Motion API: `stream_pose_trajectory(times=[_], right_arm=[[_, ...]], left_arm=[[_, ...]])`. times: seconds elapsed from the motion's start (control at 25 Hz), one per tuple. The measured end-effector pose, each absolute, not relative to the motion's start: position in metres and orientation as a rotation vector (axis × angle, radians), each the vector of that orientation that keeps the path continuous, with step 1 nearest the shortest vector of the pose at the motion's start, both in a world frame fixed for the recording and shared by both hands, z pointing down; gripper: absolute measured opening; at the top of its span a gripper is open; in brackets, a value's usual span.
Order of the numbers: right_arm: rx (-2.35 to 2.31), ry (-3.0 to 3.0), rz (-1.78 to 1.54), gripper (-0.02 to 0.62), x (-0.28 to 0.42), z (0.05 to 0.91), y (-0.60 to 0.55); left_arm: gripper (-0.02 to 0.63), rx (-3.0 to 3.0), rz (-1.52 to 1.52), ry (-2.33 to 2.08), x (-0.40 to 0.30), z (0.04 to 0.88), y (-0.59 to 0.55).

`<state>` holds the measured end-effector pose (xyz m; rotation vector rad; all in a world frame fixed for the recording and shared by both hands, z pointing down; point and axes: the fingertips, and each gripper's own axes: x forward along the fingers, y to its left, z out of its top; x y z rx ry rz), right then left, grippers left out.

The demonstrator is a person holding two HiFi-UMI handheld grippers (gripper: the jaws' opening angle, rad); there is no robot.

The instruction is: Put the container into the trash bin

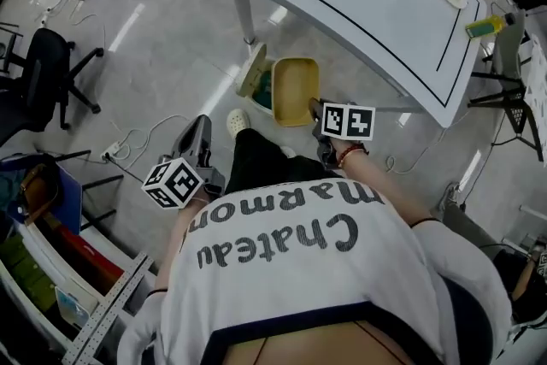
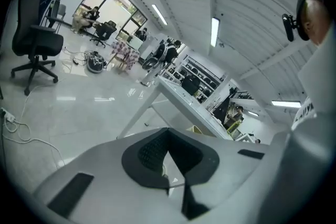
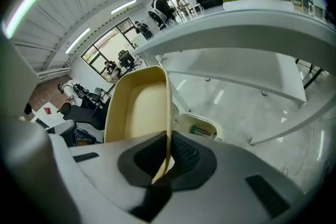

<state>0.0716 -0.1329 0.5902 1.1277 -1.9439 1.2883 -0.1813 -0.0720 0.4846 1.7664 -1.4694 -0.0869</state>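
"While you have the head view up, where's the container?" the desk asks.

"Clamped in the right gripper," I answer. "Its own view shows both fingers closed on one side wall of the yellow container. The rim edge runs straight up between the pads and the hollow side faces left. From above, I see the container hanging tilted, partly over the bin. The bin stands on the floor near the table leg. Its lid is tipped up on the far-left side, and the container's edge sits close to it. I can't tell whether they touch."

"Room to move?"

"Tight on the right. The table edge overhangs just beyond the container, and in the right gripper view its underside spans the top of the picture. To the left the floor is open as far as the chair, well apart. The person's shoe rests just short of the bin."

"And the left?"

"I read the left gripper as fingers together with nothing between them, only floor showing past the pads. It hangs low beside the person's leg, apart from the bin."
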Motion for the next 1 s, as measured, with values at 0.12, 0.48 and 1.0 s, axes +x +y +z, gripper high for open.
stream_pose_trajectory(times=[0.12,0.48,1.0], right_arm=[[1.131,-1.874,1.329,0.032,0.059,0.612,-0.146],[1.164,-1.595,1.461,0.032,0.043,0.705,-0.161],[1.154,-1.324,1.375,0.032,0.065,0.819,-0.16]], left_arm=[[0.021,1.77,-0.044,-1.404,-0.189,0.504,-0.098],[0.021,1.767,0.1,-1.223,-0.203,0.565,-0.157],[0.021,1.741,0.181,-1.07,-0.201,0.63,-0.186]])
